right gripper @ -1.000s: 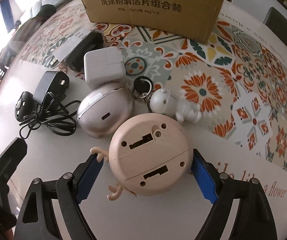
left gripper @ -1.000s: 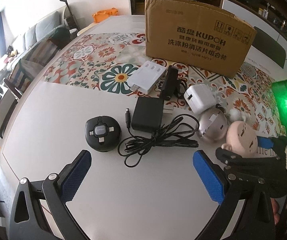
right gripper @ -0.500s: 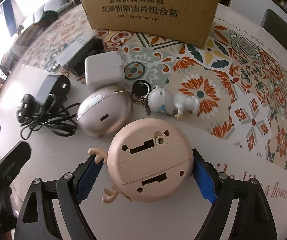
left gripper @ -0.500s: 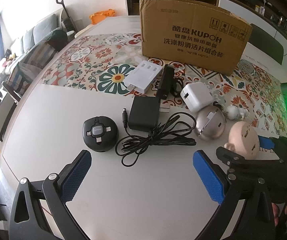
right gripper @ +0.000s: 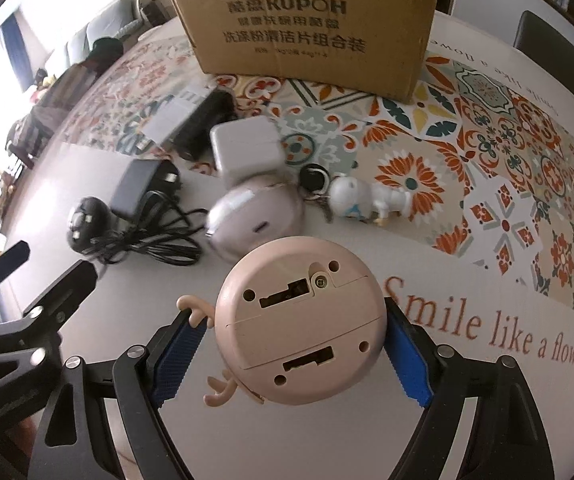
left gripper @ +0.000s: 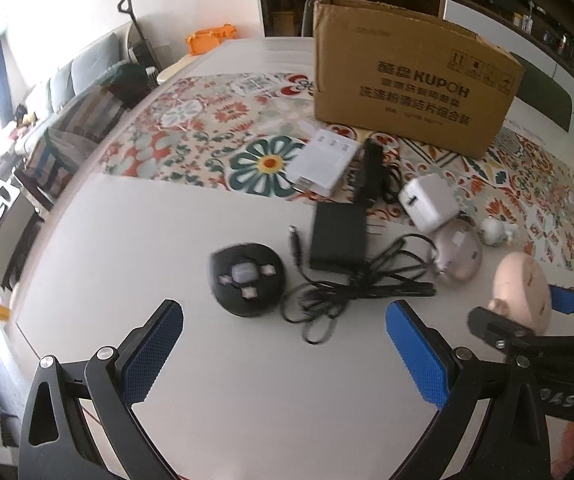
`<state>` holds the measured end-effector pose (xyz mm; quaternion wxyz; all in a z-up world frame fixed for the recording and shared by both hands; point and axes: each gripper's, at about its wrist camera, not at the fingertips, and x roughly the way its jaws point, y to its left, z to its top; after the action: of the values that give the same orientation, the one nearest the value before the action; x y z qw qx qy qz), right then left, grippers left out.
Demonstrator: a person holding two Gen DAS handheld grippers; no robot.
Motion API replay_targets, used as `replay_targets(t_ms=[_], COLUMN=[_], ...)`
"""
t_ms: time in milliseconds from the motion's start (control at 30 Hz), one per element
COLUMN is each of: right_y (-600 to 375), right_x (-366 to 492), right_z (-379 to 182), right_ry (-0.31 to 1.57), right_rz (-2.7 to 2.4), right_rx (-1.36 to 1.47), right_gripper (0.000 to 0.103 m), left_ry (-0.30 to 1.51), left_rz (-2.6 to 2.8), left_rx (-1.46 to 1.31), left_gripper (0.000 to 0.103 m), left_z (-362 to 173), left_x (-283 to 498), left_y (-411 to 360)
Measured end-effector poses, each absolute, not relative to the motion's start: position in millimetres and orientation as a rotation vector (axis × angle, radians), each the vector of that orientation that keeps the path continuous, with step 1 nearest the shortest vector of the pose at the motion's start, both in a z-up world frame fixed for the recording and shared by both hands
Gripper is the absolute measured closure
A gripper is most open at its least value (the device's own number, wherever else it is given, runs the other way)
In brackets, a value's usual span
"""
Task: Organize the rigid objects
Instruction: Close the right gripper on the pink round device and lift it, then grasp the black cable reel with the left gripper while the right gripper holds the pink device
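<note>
My right gripper is shut on a round pink toy with small antlers, its underside facing me, held above the table. The toy also shows in the left wrist view. My left gripper is open and empty above the white tabletop, just short of a round black cable hub and a black power adapter with coiled cord. A cardboard box stands open at the back, also in the right wrist view.
On the table lie a white charger block, a white cube charger, a silver-pink oval case, a black stick-shaped device and a small white figurine keychain. A patterned mat covers the far half.
My right gripper has lifted the pink toy and moved it toward the box. My left gripper has shifted a little, so the objects sit further right in its view.
</note>
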<state>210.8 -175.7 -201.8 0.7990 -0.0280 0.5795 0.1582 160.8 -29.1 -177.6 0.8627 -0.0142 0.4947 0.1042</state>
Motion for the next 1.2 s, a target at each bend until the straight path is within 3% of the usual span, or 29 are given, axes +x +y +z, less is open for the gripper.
replay_targets(t_ms=[267, 533, 1200], right_y=[-152.5, -132.8, -126.5], right_x=[202.3, 195.4, 195.3], right_z=[-185.8, -187.5, -209.3], right_ry=[1.24, 1.262, 1.31], right_rz=[0.275, 0.195, 0.088], right_rx=[-0.004, 0.026, 0.051], right_gripper=[0.018, 0.018, 0.018], left_ry=[0.981, 1.001, 1.074], left_rz=[0.154, 0.051, 0.011], left_rx=[0.029, 0.029, -0.045], left_gripper=[0.002, 0.019, 0.036], left_z=[-174.4, -186.2, -226.1], left_x=[162.3, 177.6, 194.0], left_y=[-2.0, 17.5, 26.6])
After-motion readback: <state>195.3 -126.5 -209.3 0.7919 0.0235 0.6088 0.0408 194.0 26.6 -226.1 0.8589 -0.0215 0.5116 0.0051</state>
